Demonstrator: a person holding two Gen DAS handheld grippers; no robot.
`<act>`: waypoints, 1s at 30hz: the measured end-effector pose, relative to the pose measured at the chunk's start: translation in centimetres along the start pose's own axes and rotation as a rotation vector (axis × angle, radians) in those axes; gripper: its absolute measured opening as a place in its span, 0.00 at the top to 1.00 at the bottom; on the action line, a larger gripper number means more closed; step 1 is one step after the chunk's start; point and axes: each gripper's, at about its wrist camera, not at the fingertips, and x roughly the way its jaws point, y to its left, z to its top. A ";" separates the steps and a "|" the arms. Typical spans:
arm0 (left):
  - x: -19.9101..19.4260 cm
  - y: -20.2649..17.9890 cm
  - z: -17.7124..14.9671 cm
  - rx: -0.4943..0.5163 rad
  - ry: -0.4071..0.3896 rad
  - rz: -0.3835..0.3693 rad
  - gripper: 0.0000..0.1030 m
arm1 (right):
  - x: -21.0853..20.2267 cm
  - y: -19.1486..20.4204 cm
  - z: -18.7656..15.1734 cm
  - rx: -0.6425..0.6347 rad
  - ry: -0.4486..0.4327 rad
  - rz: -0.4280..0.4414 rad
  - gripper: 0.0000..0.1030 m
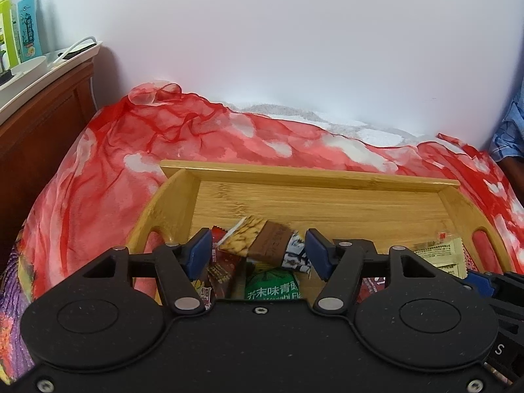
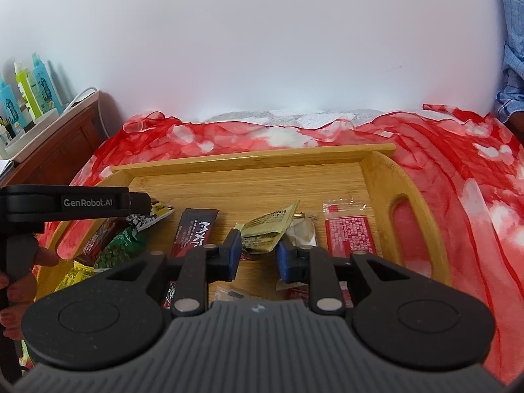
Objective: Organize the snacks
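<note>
left gripper [image 1: 257,250]: spread wide over the left end of wooden tray [image 1: 327,177]; brown-and-tan snack bar [image 1: 258,239] between the pads, contact not clear, so a grip can't be confirmed.
right gripper [image 2: 258,255]: narrow gap, nothing pinched; beige packet [image 2: 270,229] just ahead of the tips, crumpled.
snacks: all inside the tray. Green pea packet [image 1: 271,283] under left gripper, dark red packet [image 1: 222,271] by its left pad. Dark bar wrapper [image 2: 195,229] ahead-left of right gripper, red-and-white packet [image 2: 350,232] ahead-right.
around: tray on red patterned cloth [image 1: 114,150]; wooden cabinet [image 1: 36,131] far left with spray bottles [image 1: 28,23] on a white tray.
in the way: left gripper body cuts across left side of right view, covering that end of the tray.
hidden: packets nearest both grippers cut off by the housings; small print unreadable.
</note>
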 end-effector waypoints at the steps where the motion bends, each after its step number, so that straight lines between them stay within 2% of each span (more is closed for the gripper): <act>1: -0.2 0.1 -0.1 -0.001 -0.002 0.000 0.38 | -0.1 0.1 0.0 -0.003 -0.002 -0.004 0.54; 4: -0.8 0.2 -0.2 0.000 -0.006 0.004 0.35 | -0.7 0.3 0.0 -0.009 -0.014 -0.012 0.45; 8: -1.8 0.3 -0.2 0.002 -0.009 0.002 0.34 | -1.4 0.5 0.2 -0.023 -0.025 -0.025 0.42; 12: -2.7 0.5 -0.2 -0.004 -0.012 -0.002 0.33 | -2.2 0.5 0.3 -0.028 -0.037 -0.035 0.35; 14: -3.2 0.6 -0.3 -0.004 -0.018 0.000 0.18 | -2.6 0.4 0.2 -0.032 -0.042 -0.041 0.32; 15: -3.6 0.6 -0.4 0.000 -0.030 0.000 0.17 | -2.8 0.5 0.2 -0.035 -0.044 -0.046 0.29; 21: -5.7 0.3 -1.0 0.041 -0.055 0.005 0.13 | -4.4 0.4 -0.2 -0.046 -0.066 -0.067 0.20; 30: -9.2 0.3 -2.6 0.047 -0.078 -0.014 0.11 | -7.0 0.8 -1.0 -0.088 -0.096 -0.086 0.14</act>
